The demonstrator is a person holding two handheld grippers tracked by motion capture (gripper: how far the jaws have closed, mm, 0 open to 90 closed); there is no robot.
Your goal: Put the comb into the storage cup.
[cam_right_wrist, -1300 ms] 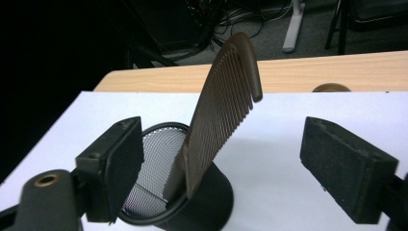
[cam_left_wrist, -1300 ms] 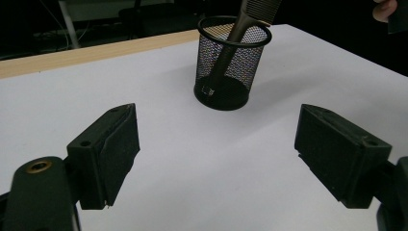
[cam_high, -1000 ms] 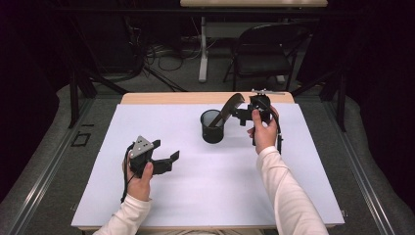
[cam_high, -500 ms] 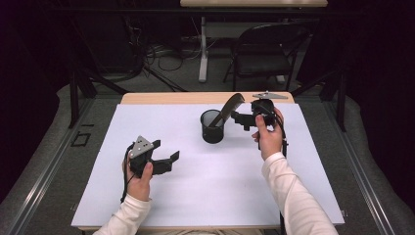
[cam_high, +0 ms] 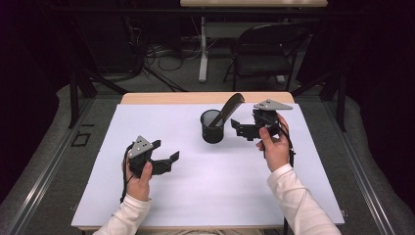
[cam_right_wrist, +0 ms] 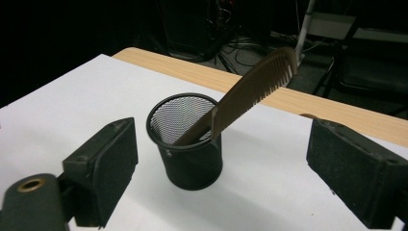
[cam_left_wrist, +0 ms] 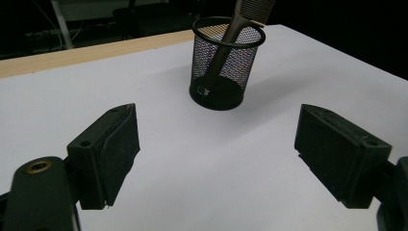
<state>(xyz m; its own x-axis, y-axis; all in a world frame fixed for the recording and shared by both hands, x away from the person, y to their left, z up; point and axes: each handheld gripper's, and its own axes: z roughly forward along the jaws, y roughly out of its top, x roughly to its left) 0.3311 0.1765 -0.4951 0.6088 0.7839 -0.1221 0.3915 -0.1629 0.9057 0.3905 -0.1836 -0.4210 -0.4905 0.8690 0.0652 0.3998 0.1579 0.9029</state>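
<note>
White tabletop [cam_high: 195, 196] holds a mesh cup [cam_high: 212, 126] with a leaning comb [cam_high: 231, 106]; right gripper [cam_high: 241, 129], jaws just widening and empty, and left gripper [cam_high: 165, 157] both gape.

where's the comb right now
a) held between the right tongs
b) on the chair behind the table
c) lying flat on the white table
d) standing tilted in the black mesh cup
d: the comb leans with its handle down inside the mesh cup and its toothed end sticking out over the rim, while the right tongs stand open on either side, not touching it.
</note>
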